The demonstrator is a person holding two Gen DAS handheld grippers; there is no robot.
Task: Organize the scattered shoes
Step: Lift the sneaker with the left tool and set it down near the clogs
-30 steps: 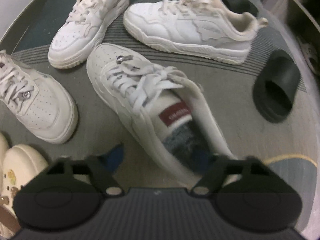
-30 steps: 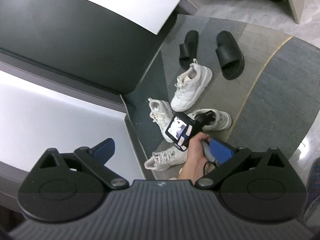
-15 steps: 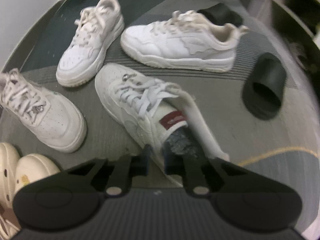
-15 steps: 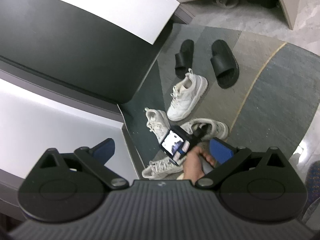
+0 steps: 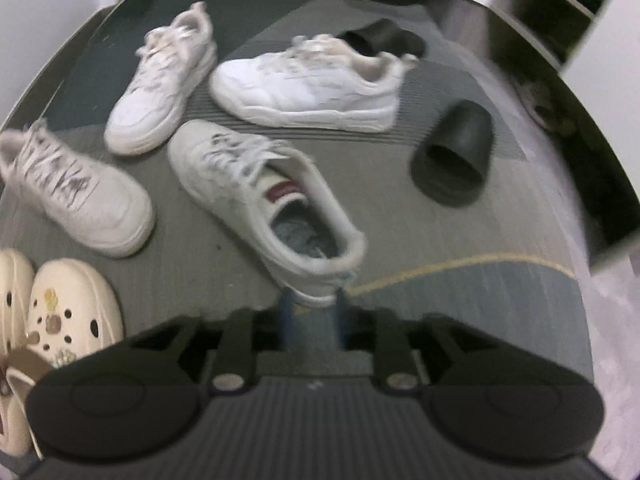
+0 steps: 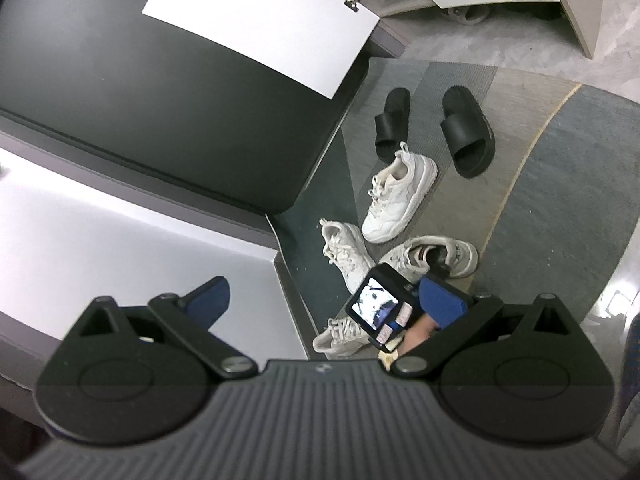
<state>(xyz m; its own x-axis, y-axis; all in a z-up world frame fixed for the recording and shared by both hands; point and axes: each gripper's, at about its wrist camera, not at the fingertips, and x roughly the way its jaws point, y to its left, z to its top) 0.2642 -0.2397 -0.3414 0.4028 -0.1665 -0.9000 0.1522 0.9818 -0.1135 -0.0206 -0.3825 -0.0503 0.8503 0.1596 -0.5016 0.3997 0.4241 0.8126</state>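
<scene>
Left wrist view — left gripper [image 5: 311,314] fingers pinched on heel of white sneaker [image 5: 260,196], on rug [image 5: 460,288] among other white sneakers. Right wrist view — right gripper [image 6: 326,300] fingers spread wide, holding nothing, high above the same sneaker [image 6: 430,256].

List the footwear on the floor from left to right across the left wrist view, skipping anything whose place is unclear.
Cream clogs → leftmost white sneaker → sneaker with the red tongue label → black slide.
</scene>
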